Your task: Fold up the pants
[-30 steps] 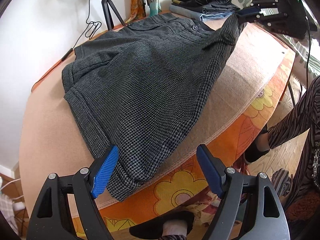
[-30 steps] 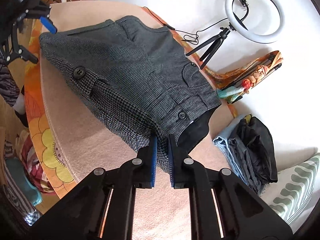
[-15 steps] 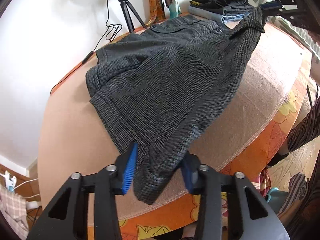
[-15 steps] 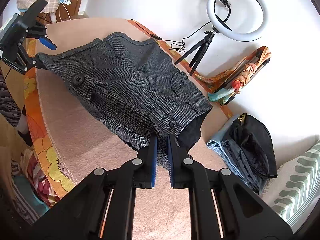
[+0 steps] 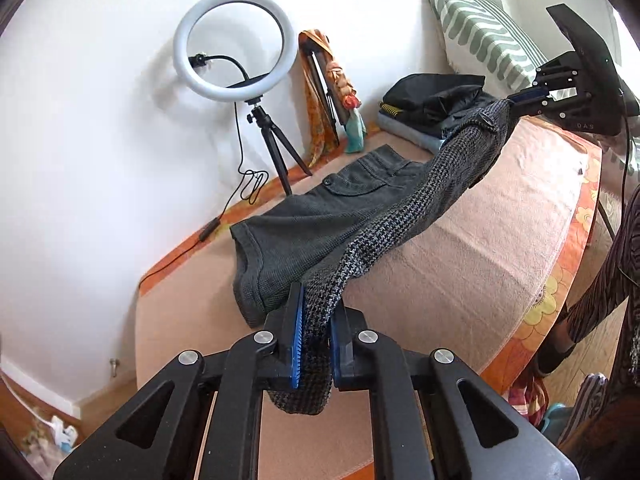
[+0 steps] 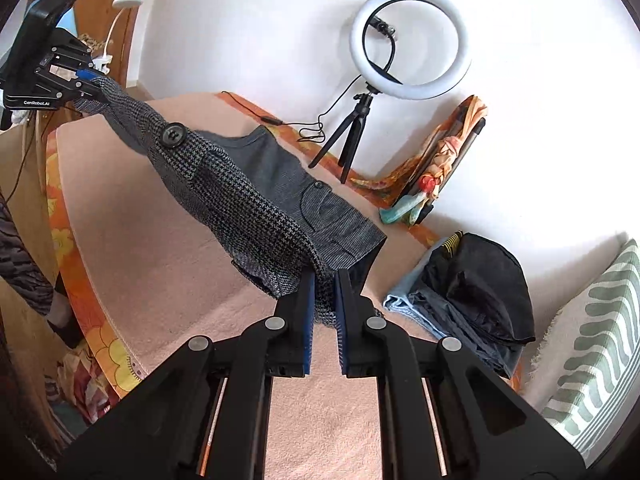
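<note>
While one pair of pants (image 5: 400,216) hangs lifted between them above the bed (image 5: 460,280), your two grippers — left (image 5: 316,344), right (image 6: 323,312) — are each clamped on its near edge; one ring light (image 6: 410,42) stands behind.

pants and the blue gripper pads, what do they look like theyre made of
The pants look like a thick woven fabric, maybe wool blend: matte grey-black houndstooth weave, with a dark plastic-looking button. The left gripper pads look like ribbed blue rubber or soft plastic, going by the fine ridges; the right gripper has the same.
</note>
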Available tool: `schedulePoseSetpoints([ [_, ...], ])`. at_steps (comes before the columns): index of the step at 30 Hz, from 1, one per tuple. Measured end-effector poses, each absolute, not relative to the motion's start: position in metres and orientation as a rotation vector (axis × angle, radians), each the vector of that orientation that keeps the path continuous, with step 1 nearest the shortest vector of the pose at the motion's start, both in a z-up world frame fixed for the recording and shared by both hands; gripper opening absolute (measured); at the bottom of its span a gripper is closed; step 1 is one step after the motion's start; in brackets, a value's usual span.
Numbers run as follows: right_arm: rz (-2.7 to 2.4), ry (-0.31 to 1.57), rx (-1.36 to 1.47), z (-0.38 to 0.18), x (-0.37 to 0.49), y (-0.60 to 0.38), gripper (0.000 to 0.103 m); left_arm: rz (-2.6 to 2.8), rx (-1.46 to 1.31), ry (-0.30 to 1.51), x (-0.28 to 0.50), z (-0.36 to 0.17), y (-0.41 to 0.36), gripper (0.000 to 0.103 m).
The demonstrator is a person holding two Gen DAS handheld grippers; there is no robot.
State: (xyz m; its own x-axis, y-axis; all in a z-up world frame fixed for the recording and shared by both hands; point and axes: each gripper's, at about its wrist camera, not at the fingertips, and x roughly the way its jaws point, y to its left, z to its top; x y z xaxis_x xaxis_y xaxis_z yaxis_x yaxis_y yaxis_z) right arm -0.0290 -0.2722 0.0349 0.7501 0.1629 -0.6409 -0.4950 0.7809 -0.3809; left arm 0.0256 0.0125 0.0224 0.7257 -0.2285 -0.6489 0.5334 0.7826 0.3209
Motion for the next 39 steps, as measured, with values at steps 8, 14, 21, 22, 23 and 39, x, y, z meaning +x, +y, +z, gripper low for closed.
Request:
schedulePoseSetpoints([
  [8,0.383,0.625,-0.575,0.044,-0.003,-0.265,0.009,-0.447,0.562,0.649,0.053,0.03,0.017,0.008],
  [14,0.361,0.6,-0.586,0.063,0.035,-0.259,0.009,-0.44,0.624,0.644,0.094,0.052,0.009,0.008],
  [21,0.321,0.6,-0.577,0.073,0.097,-0.258,0.009,-0.443,0.659,0.649,0.151,0.068,-0.006,0.008],
  [22,0.313,0.599,-0.581,0.074,0.106,-0.258,0.009,-0.442,0.664,0.651,0.16,0.069,-0.007,0.008],
  [23,0.304,0.6,-0.583,0.074,0.115,-0.257,0.009,-0.441,0.666,0.654,0.169,0.07,-0.008,0.008],
  [39,0.229,0.822,-0.539,-0.013,0.273,-0.263,0.009,-0.44,0.645,0.82,0.316,-0.019,-0.033,0.008],
])
